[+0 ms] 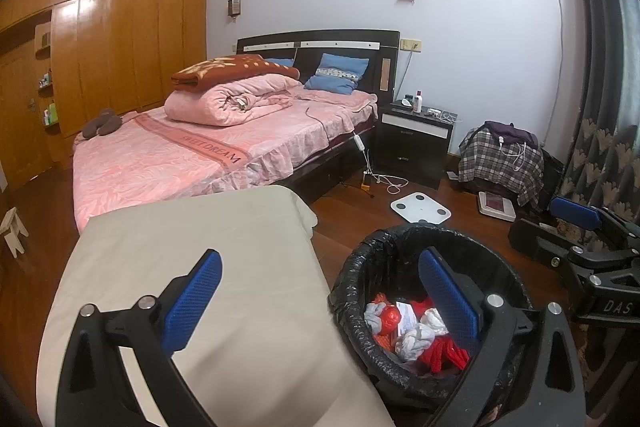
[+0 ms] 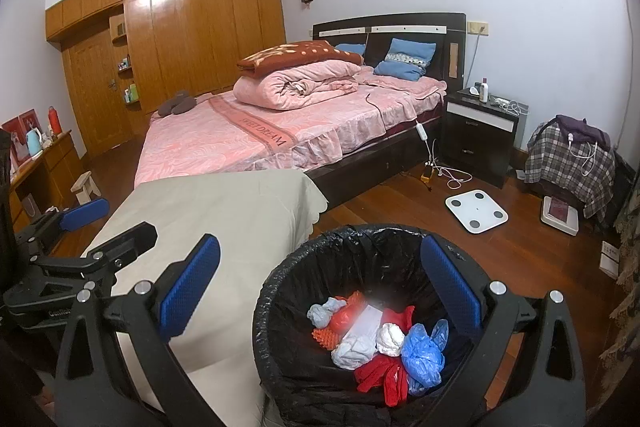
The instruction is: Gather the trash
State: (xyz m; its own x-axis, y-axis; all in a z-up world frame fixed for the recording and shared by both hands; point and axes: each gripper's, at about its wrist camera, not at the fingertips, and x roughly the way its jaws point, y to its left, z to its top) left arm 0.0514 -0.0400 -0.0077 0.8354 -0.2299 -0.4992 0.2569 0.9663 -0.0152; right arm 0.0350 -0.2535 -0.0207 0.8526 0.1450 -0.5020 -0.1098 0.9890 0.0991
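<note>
A bin with a black liner [image 2: 276, 279] stands on the floor beside a table under a beige cloth [image 2: 224, 211]. Inside lies crumpled trash [image 2: 360, 339]: white paper wads, red pieces and a blue plastic bag [image 2: 424, 351]. My right gripper [image 2: 320, 287] hangs open above the bin's left rim, holding nothing. In the left wrist view the same bin [image 1: 352, 275] sits at lower right with trash [image 1: 404, 331] in it. My left gripper [image 1: 320, 297] is open and empty, spanning the cloth's edge and the bin. Each gripper shows in the other's view, the left gripper [image 2: 106, 227] and the right gripper [image 1: 556, 227].
A pink bed [image 2: 260, 139] fills the middle of the room, with a dark nightstand [image 2: 480, 135] to its right. On the wooden floor lie a white scale [image 2: 476, 211], cables [image 2: 448, 175] and a chair draped in plaid [image 2: 568, 155]. A small stool [image 2: 86, 187] stands left.
</note>
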